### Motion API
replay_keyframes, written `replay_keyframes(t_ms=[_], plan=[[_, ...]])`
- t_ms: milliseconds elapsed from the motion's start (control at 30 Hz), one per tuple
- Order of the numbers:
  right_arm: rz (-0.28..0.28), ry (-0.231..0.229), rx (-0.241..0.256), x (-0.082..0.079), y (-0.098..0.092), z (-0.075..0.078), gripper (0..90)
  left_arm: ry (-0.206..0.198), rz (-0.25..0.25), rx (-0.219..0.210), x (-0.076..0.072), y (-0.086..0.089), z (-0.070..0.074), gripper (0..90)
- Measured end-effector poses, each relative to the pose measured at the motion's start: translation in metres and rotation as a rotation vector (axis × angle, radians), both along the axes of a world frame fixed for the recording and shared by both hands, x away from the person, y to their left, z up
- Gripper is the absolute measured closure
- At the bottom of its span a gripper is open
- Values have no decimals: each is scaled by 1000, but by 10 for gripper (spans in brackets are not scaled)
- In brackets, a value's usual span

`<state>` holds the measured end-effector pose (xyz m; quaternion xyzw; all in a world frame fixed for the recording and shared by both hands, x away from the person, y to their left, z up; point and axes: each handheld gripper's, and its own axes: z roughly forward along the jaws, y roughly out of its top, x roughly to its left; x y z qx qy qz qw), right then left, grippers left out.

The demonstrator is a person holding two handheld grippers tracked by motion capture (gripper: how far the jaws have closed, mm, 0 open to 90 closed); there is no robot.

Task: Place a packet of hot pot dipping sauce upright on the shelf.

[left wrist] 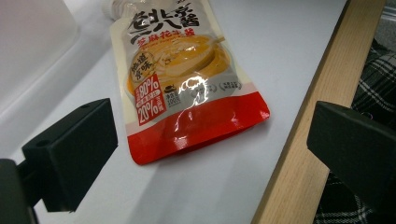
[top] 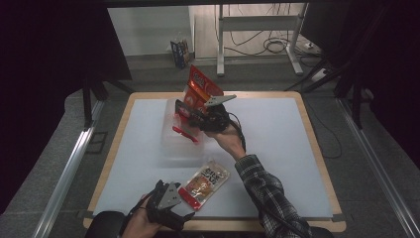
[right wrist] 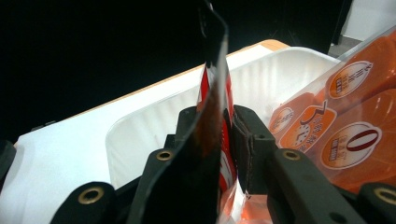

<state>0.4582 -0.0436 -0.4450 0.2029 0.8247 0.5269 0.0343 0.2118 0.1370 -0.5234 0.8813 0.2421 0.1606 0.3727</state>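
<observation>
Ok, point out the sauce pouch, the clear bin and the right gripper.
sauce pouch (left wrist: 187,93), left gripper view, label middle
clear bin (right wrist: 140,126), right gripper view, near wall
right gripper (top: 185,110), high view, between fingertips

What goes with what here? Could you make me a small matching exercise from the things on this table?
Things:
1. sauce pouch
2. dark packet
3. clear bin
4. left gripper

States:
a. open, empty
b. pinched upright between closed jaws
c. lying flat on the white mat
d. holding an orange bag

Pairs: 1-c, 2-b, 3-d, 4-a
</observation>
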Motion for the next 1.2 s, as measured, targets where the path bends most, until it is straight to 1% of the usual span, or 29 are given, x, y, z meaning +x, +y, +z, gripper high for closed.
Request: replay_keyframes(t_ms=[133, 267, 333, 467, 667, 733, 833, 867, 967, 1067, 1167, 1200], plan=[[7, 5, 5, -1, -2, 0, 713, 2, -2, 5, 0, -1, -1, 18], [29, 10, 14, -2, -4, -1, 713, 4, -3, 8, 0, -1, -1, 18], [37, 20, 15, -2, -4, -2, 712, 5, -3, 10, 0, -1, -1, 18], [46, 31, 6, -2, -5, -1, 705, 6, -4, 13, 0, -1, -2, 18], [39, 26, -13, -2, -6, 2, 660, 8, -4, 14, 0, -2, -2, 18], [34, 22, -20, -2, -5, 4, 660, 9, -5, 18, 0, -2, -2, 18], [35, 14, -22, -4, -3, 10, 637, 10, -3, 17, 0, -2, -2, 18], [35, 8, -30, -4, -2, 11, 641, 11, -4, 18, 0, -2, -2, 18], [21, -14, -63, -5, 2, 16, 669, 12, -4, 19, 0, -2, -3, 18], [8, -34, -79, -6, 4, 21, 733, 13, -5, 19, 0, -2, -3, 18], [-15, -53, -104, -7, 6, 24, 838, 14, -4, 19, 0, -2, -3, 18], [-11, -49, -101, -8, 6, 25, 867, 14, -4, 20, 0, -2, -3, 18]])
